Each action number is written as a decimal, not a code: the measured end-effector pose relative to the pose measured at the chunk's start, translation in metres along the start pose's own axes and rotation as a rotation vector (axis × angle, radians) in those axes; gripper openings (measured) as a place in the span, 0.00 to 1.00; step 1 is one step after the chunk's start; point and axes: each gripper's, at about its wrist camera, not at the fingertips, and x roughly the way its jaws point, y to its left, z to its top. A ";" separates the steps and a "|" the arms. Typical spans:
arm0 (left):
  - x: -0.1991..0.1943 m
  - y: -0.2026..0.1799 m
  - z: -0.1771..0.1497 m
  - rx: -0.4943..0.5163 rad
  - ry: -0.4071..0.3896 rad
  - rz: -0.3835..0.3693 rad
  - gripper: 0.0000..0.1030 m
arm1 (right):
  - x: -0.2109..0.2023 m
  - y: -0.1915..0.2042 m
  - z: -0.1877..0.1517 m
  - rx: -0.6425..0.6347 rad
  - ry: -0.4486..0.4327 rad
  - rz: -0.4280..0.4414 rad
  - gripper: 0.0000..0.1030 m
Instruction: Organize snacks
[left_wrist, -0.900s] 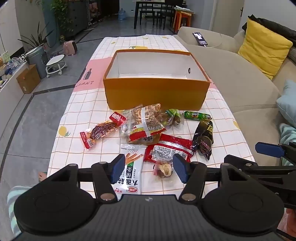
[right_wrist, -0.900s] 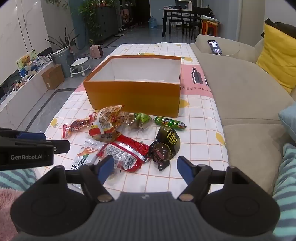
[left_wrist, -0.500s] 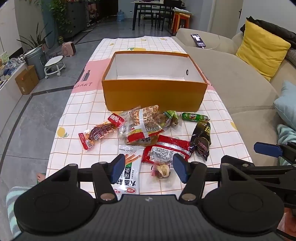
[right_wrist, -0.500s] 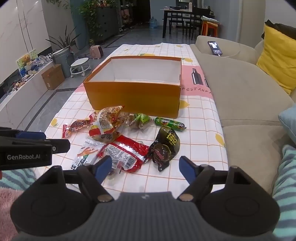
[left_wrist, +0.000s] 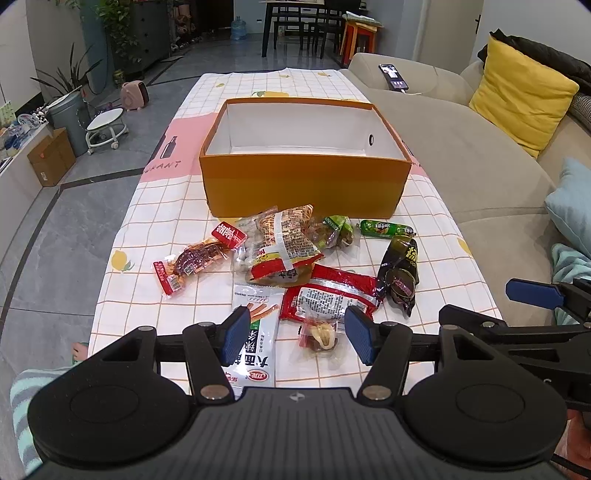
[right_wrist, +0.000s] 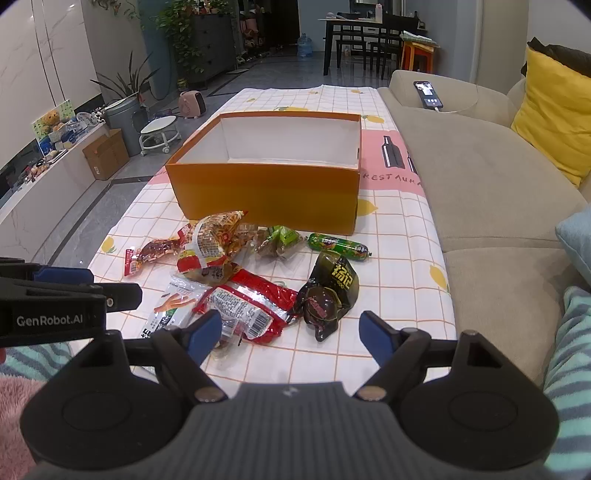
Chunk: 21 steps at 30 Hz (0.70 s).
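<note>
We hold both tools above the near edge of the checked tablecloth (left_wrist: 122, 206), both tilted down toward the snack pile. Left gripper (left_wrist: 297, 334): fingers released, nothing pinched. A small clear packet (left_wrist: 320, 332) lies on the cloth in the gap between its fingers, and the white noodle-stick packet (left_wrist: 258, 332) sits just inside its left finger. Right gripper (right_wrist: 288, 332): fingers spread wide and empty. The dark green-black pouch (right_wrist: 328, 295) lies just beyond its gap, and the red barcode packet (right_wrist: 247, 306) sits by its left finger.

Farther ahead of both sets of fingers:
- orange-red noodle snack bag (left_wrist: 286, 243), atop the pile
- red meat packet (left_wrist: 195, 262), toward the left
- green wrapped snack (left_wrist: 338, 230)
- green sausage stick (left_wrist: 388, 229), toward the right

Beyond all the snacks stands the orange box (left_wrist: 306, 184), open-topped, its white interior showing no snacks. A beige sofa (right_wrist: 487, 192) runs along the right.
</note>
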 end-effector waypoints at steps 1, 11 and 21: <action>0.001 0.000 0.000 -0.001 0.001 0.000 0.67 | 0.000 0.000 0.000 0.000 0.001 0.001 0.77; 0.000 0.000 -0.001 -0.003 0.002 -0.004 0.67 | 0.000 0.000 0.000 0.000 0.000 0.000 0.77; 0.001 0.000 -0.001 -0.004 0.002 -0.005 0.67 | 0.000 0.000 0.000 0.000 0.000 0.000 0.78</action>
